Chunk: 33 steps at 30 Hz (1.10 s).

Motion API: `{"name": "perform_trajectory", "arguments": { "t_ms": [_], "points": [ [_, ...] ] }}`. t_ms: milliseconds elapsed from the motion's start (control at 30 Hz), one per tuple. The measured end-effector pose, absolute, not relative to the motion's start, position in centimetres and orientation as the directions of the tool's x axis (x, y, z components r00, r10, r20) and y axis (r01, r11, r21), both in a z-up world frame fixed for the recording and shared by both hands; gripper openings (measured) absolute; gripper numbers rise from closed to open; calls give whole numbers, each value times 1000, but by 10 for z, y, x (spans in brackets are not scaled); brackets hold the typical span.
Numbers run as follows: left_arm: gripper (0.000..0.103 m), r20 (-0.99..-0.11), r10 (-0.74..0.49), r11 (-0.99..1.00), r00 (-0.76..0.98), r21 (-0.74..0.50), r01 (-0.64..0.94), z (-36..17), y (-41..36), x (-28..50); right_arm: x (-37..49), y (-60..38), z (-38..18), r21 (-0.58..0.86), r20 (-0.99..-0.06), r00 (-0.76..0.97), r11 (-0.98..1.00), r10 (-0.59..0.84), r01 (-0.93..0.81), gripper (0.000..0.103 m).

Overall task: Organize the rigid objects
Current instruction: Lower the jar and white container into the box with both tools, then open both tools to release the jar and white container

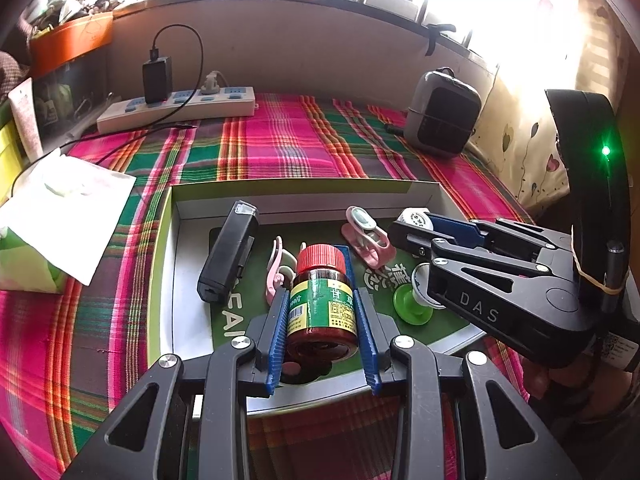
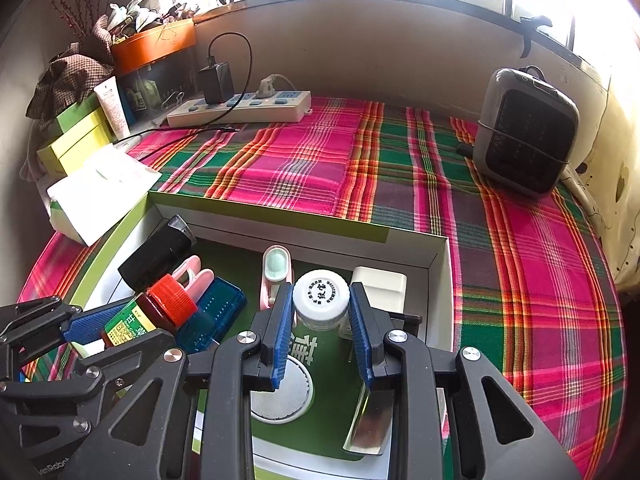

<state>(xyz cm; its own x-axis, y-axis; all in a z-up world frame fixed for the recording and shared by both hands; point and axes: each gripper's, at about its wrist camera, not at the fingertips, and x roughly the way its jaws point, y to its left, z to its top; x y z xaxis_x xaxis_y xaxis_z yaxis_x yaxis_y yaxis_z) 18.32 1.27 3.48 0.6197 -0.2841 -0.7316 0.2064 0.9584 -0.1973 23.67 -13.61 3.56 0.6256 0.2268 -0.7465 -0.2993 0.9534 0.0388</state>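
Both wrist cams sat close above the shallow green-and-white cardboard tray, angled down and fwd twd the window wall. L view looked from the tray's left, R view from its right; both shared the pink-green plaid cloth.

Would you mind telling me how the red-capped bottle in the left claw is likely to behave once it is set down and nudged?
The red-capped bottle looks rigid, so it should hold its shape between the left claw pads. Its round body would probably roll if laid on its side in the tray. Its glossy label suggests it could slip under a light grip.
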Motion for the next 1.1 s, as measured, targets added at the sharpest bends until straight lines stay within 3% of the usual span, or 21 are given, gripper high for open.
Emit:
{"name": "perform_trajectory", "arguments": {
  "t_ms": [500,600,1100],
  "points": [
    [37,-733,-273,961,623,-186,202,35,12,183,234,-132,35,48,-746,621,949,242,-312,29],
    [45,-731,-272,962,626,-187,199,36,13,183,234,-131,35,38,-743,626,949,237,-314,33],
    [47,-722,-268,963,637,-189,191,37,16,179,227,-131,35,50,-736,631,950,244,-309,38]
  ]
}}
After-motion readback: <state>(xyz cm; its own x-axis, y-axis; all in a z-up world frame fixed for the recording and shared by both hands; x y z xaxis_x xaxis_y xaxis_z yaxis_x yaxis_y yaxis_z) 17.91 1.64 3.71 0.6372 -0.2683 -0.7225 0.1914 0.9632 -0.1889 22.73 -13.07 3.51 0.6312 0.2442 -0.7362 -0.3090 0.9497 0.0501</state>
